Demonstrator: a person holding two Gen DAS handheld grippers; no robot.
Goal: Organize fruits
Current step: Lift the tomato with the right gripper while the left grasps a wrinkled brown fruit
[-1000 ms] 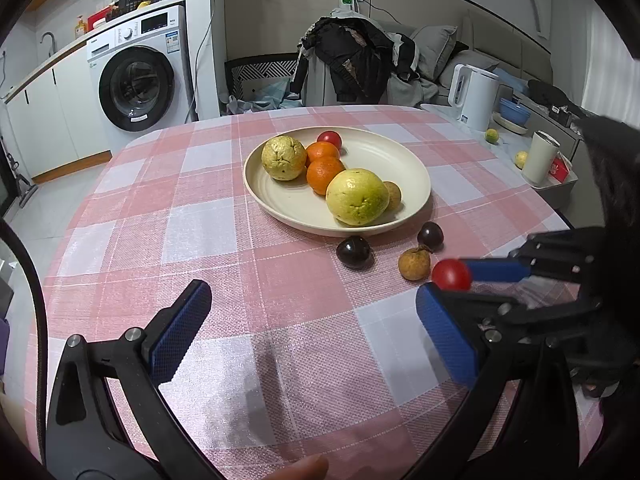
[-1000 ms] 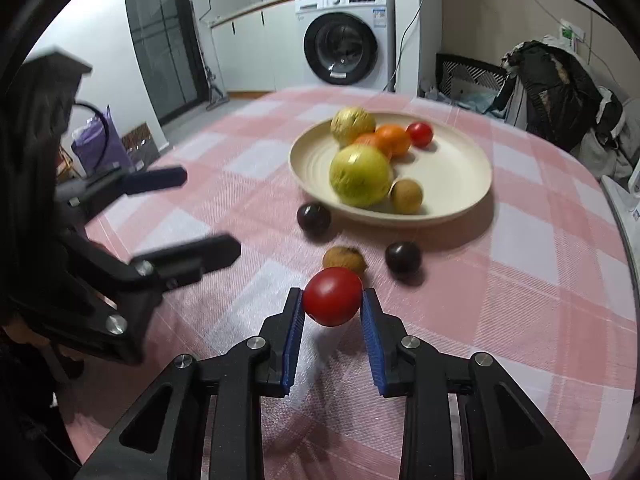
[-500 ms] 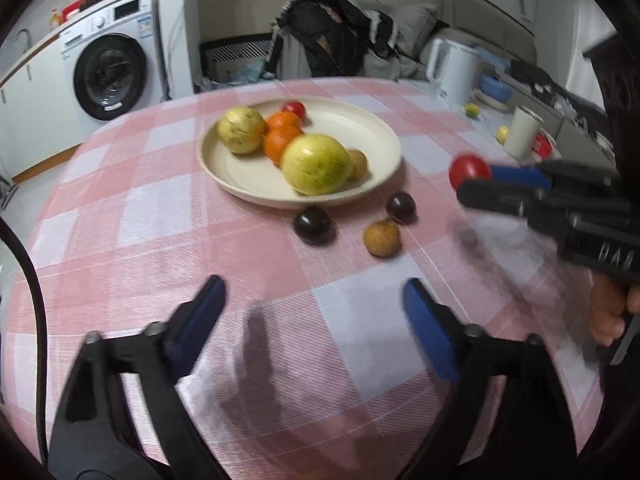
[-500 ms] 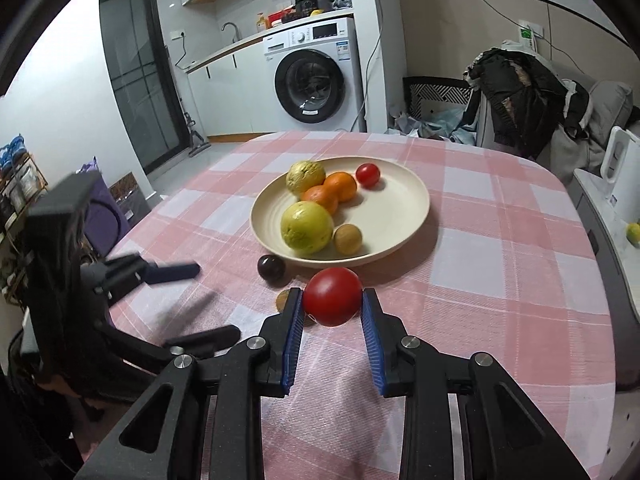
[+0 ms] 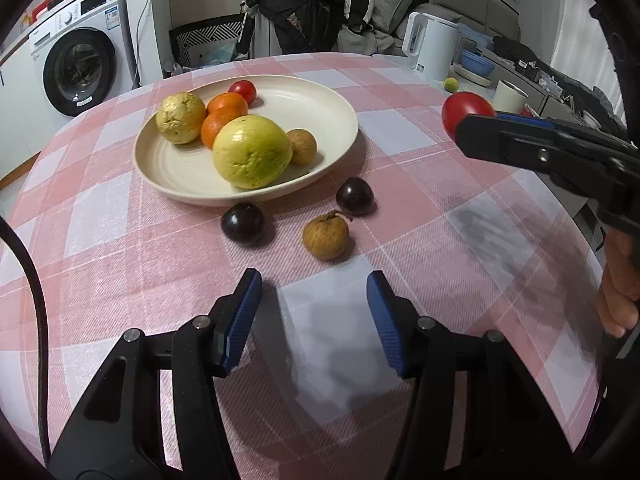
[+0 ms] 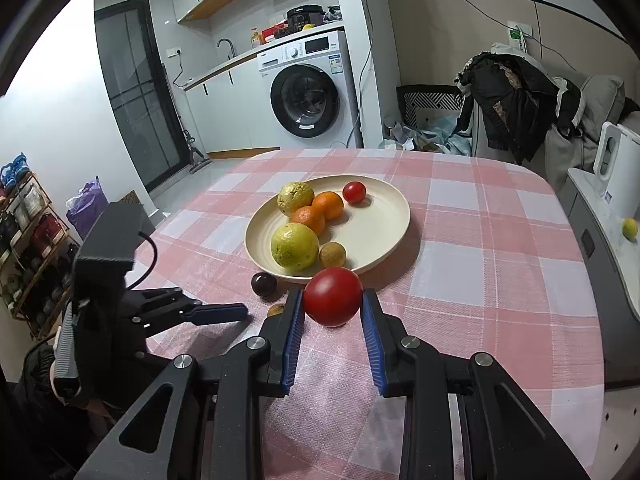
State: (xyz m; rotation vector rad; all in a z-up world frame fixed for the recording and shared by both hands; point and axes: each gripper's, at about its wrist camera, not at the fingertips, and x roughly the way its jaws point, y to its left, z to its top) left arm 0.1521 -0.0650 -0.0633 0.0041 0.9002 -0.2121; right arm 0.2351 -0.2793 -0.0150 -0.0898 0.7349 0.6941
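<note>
Right gripper [image 6: 332,312] is clamping a red tomato [image 6: 333,296] between its blue pads, holding it in the air above the desk [image 6: 500,240], near the plate [image 6: 384,236]. The tomato is round; no clear long axis. Left gripper [image 5: 314,316] is hovering wide apart, holding nothing, facing the brown fruit [image 5: 326,234].

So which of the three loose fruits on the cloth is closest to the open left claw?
The brown fruit, straight ahead of the left claw. The two dark plums lie farther off, beside the plate.
</note>
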